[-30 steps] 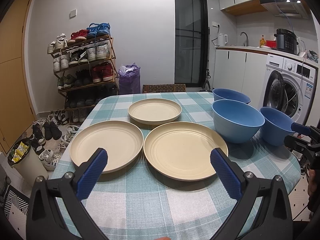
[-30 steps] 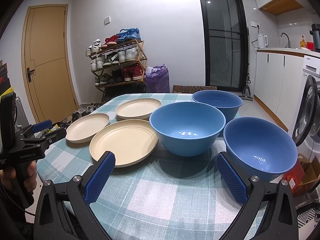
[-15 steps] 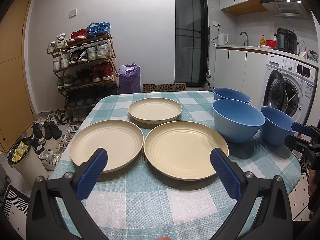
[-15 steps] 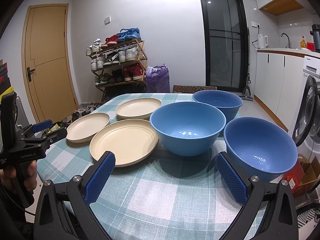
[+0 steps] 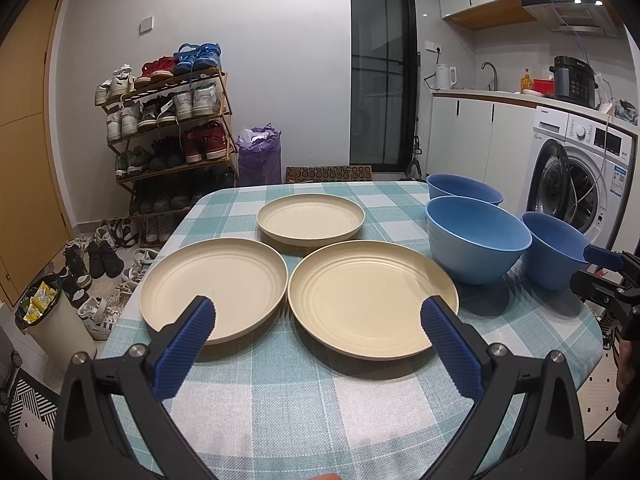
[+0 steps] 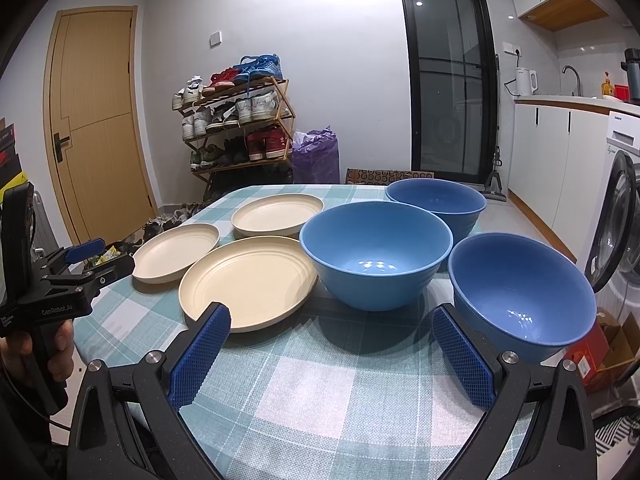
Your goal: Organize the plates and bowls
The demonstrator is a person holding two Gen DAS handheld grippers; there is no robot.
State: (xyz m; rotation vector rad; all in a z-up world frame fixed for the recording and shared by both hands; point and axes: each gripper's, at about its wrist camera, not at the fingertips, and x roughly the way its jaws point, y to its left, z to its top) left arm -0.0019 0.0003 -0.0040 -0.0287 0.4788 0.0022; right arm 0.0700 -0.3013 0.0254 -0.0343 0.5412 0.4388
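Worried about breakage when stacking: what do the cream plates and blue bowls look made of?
Cream plates: matte, faintly speckled, probably wheat-straw plastic rather than ceramic. Blue bowls: smooth, slightly glossy with soft highlights, likely similar plastic. Neither certain.

The near strip of the tabletop (image 5: pixel 304 404) is bare checked cloth, open in front of both grippers. Beyond it three cream plates block the left half: the large plate (image 5: pixel 372 300) and the left plate (image 5: pixel 214 286) sit nearly touching, the far plate (image 5: pixel 311 219) just behind their gap. On the right, the middle bowl (image 6: pixel 376 252), the near bowl (image 6: pixel 520 292) and the far bowl (image 6: pixel 436 200) crowd together, with only narrow gaps between them.
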